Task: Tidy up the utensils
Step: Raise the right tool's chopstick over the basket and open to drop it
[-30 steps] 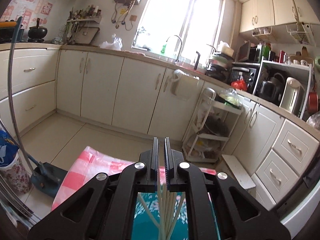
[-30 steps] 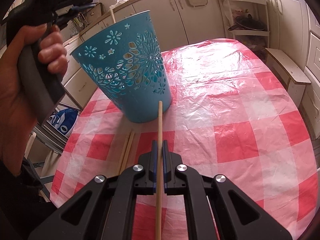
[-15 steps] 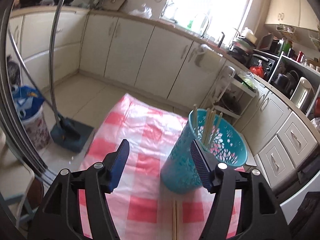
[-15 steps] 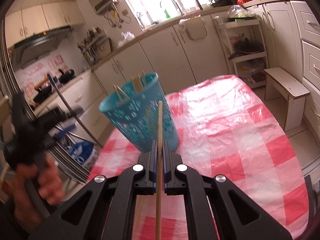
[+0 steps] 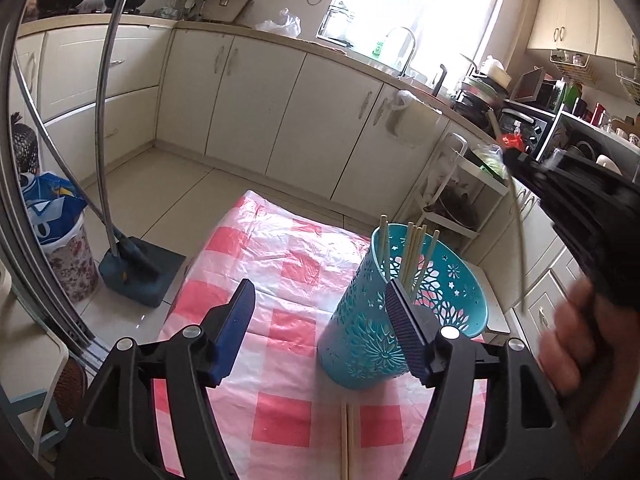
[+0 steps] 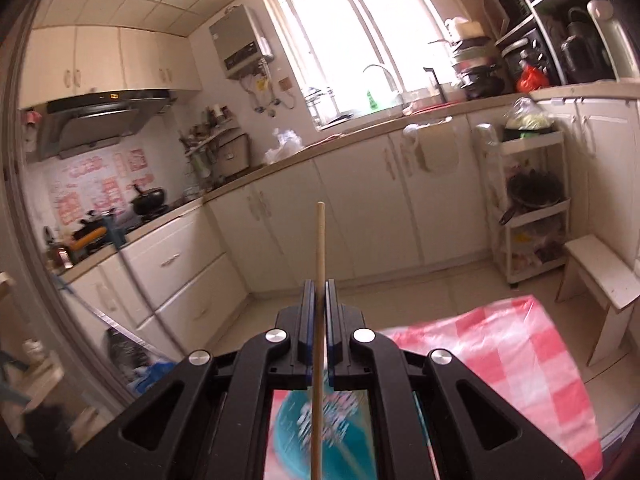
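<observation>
Left tongs point(image 5: 320, 332) now opening, chopstick point(image 6: 319, 280) lifted

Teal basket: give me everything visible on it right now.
The teal basket is a tapered round plastic bin with cut-out flower and star patterns, standing upright on the pink checked tablecloth. Several pale wooden chopsticks stand in it, leaning on its rim. Two more chopsticks lie on the cloth just in front of its base.
</observation>
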The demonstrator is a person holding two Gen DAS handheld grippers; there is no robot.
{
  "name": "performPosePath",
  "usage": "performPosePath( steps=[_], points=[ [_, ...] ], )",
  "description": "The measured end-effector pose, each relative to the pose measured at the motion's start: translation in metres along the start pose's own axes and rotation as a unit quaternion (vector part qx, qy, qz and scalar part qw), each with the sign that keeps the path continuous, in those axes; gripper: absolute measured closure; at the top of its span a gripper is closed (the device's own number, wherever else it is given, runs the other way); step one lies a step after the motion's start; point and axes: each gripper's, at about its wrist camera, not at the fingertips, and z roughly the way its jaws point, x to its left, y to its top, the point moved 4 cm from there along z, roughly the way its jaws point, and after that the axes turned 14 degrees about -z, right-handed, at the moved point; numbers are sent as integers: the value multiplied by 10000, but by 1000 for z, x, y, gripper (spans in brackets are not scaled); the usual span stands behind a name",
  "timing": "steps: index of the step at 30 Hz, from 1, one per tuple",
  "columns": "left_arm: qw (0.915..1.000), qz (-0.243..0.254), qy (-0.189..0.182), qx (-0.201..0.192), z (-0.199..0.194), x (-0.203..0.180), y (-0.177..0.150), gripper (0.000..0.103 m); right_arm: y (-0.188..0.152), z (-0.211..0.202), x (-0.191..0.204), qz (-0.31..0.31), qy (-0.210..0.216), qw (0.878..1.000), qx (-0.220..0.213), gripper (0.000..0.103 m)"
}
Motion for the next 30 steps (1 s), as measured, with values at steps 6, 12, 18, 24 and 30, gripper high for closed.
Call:
performPosePath(
  steps=[6, 12, 18, 24, 30],
  points=[
    [10000, -17, 28, -49, -2, 0, 3, 36, -6, 51, -19, -84, -588, 9965, 595, 98],
    [10000, 46, -52, -44, -6, -5, 1, 35, -37, 54, -7, -707, -654, 9893, 1096, 97],
    [10000, 29, -43, -4, -7, -2, 0, 33, -62, 49, -2, -927, -638, 9844, 1350, 97],
    [10000, 68, -8, 28, -6, -2, -1, 31, -67, 29, 6, -1018, -499, 9848, 1317, 97],
    [10000, 63, 15, 73, -5, -2, -1, 28, -66, -12, 19, -1194, -357, 9865, 1060, 97]
  ],
)
